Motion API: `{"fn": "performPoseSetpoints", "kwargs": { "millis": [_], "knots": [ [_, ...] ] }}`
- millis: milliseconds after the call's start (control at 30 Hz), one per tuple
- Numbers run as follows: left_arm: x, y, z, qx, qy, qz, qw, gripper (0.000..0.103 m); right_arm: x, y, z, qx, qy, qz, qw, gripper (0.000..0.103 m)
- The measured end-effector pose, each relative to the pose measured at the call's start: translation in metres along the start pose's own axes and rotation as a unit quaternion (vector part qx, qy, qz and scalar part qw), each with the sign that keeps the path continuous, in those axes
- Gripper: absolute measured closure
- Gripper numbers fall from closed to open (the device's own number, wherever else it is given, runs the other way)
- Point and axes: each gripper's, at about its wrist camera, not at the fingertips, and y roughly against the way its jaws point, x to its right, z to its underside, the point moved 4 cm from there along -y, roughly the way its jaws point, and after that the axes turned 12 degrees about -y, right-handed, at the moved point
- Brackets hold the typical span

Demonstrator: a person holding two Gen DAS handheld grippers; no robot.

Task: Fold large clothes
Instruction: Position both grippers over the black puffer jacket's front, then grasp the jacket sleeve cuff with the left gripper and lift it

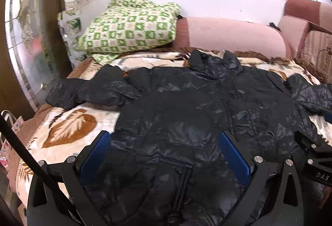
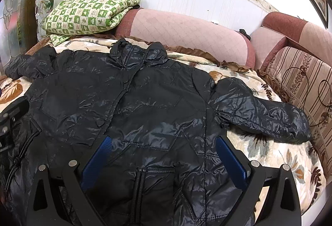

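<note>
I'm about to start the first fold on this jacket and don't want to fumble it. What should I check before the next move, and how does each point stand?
1. Jacket spread flat, front up on the blanket: ok.
2. Both sleeves out to the sides: ok, right sleeve and left sleeve lie clear of the body.
3. Left gripper open and empty: ok.
4. Right gripper open and empty: ok.
5. Front closed along its length: cannot tell; the lower part is hidden by the grippers.
6. Quilt clear of the jacket: ok, it sits back by the wall.
</note>
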Motion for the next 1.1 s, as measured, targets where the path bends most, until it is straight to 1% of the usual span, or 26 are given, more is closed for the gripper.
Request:
{"fn": "performPoseSetpoints", "kwargs": {
  "millis": [100, 167, 333, 400, 500, 567, 633, 733, 833, 900, 967, 1033, 1100],
  "knots": [
    [-0.008, 0.010, -0.003, 0.014, 0.003, -0.014, 0.9998, 0.000, 0.001, 0.003, 0.000, 0.004, 0.001, -0.001, 1.000, 0.002],
    [-0.015, 0.018, -0.005, 0.021, 0.011, -0.016, 0.9996, 0.000, 0.002, 0.006, 0.000, 0.005, -0.001, 0.000, 1.000, 0.002],
    [-0.028, 0.043, -0.013, 0.039, 0.022, -0.019, 0.9988, 0.000, 0.010, 0.021, -0.004, 0.022, -0.020, 0.001, 1.000, 0.002],
    [-0.035, 0.058, -0.018, 0.049, 0.029, -0.022, 0.9981, 0.000, 0.016, 0.031, -0.006, 0.025, -0.042, -0.006, 0.999, 0.002],
    [-0.049, 0.083, -0.021, 0.064, 0.044, -0.031, 0.9965, 0.000, 0.022, 0.047, -0.005, 0.009, -0.094, -0.045, 0.994, 0.002],
    [-0.059, 0.097, -0.021, 0.071, 0.048, -0.038, 0.9956, 0.000, 0.022, 0.055, -0.001, -0.008, -0.113, -0.052, 0.992, 0.002],
    [-0.071, 0.112, -0.023, 0.074, 0.040, -0.050, 0.9952, 0.000, 0.020, 0.067, 0.004, -0.024, -0.126, -0.054, 0.990, 0.002],
    [-0.087, 0.130, -0.025, 0.077, 0.035, -0.066, 0.9942, 0.000, 0.017, 0.090, 0.005, -0.045, -0.137, -0.077, 0.986, 0.002],
    [-0.108, 0.150, -0.031, 0.084, 0.043, -0.077, 0.9925, 0.000, 0.012, 0.118, -0.008, -0.043, -0.139, -0.101, 0.984, 0.002],
    [-0.125, 0.167, -0.039, 0.096, 0.051, -0.089, 0.9901, 0.000, 0.007, 0.141, -0.026, -0.028, -0.142, -0.122, 0.982, 0.002],
    [-0.140, 0.181, -0.049, 0.107, 0.055, -0.104, 0.9872, 0.000, 0.001, 0.154, -0.039, -0.017, -0.140, -0.134, 0.981, 0.002],
    [-0.158, 0.195, -0.063, 0.120, 0.052, -0.139, 0.9816, 0.000, -0.007, 0.168, -0.057, 0.003, -0.130, -0.144, 0.981, 0.002],
    [-0.171, 0.202, -0.074, 0.126, 0.047, -0.170, 0.9764, 0.000, -0.015, 0.173, -0.070, 0.020, -0.115, -0.140, 0.983, 0.002]
  ]
}}
